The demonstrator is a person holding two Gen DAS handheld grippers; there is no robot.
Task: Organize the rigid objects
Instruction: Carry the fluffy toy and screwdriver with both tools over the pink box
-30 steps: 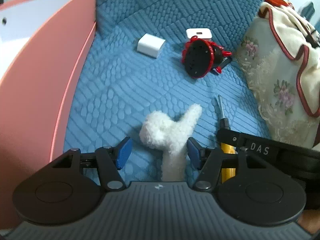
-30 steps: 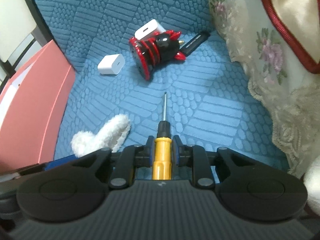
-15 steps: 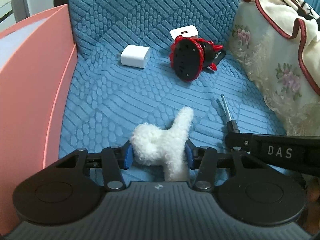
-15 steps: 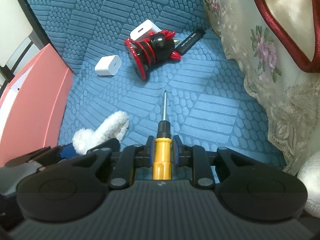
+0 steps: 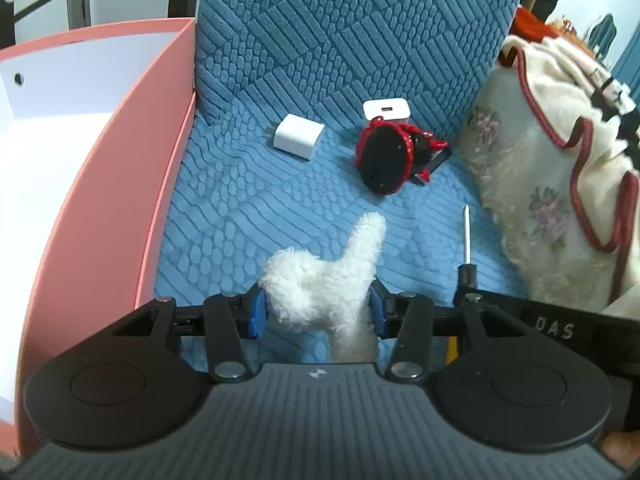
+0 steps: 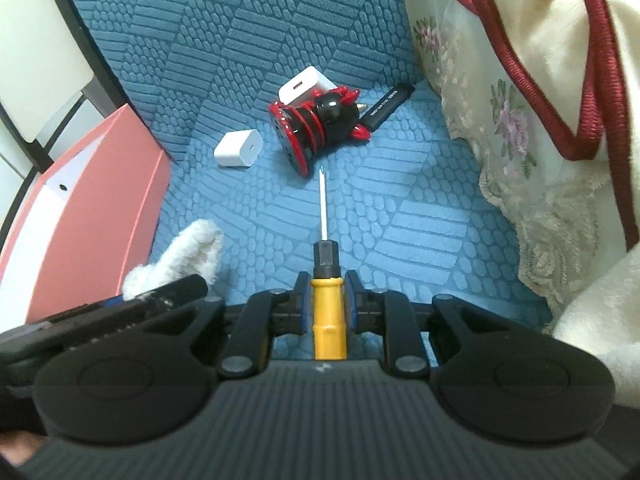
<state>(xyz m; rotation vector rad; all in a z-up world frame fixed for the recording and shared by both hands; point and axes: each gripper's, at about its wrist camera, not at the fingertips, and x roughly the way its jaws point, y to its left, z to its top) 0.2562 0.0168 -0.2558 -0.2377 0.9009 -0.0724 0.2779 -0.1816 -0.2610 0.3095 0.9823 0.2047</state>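
My left gripper (image 5: 316, 312) is shut on a white fluffy toy (image 5: 328, 280), held just above the blue sofa seat. The toy also shows in the right wrist view (image 6: 180, 256). My right gripper (image 6: 326, 304) is shut on the yellow handle of a screwdriver (image 6: 328, 312), its shaft pointing away. The screwdriver shaft shows in the left wrist view (image 5: 466, 236). Farther back lie a red and black round figure (image 6: 316, 128), two white chargers (image 6: 239, 148) (image 6: 302, 87) and a black USB stick (image 6: 386, 106).
A pink open box (image 5: 120, 184) with a white inside stands to the left on the seat. A cream floral cushion with red trim (image 6: 520, 92) fills the right side. The blue sofa backrest (image 5: 352, 40) rises behind the objects.
My left gripper has closed on the white fluffy toy and lifted with it. The right gripper has stayed shut on the screwdriver and risen a little.
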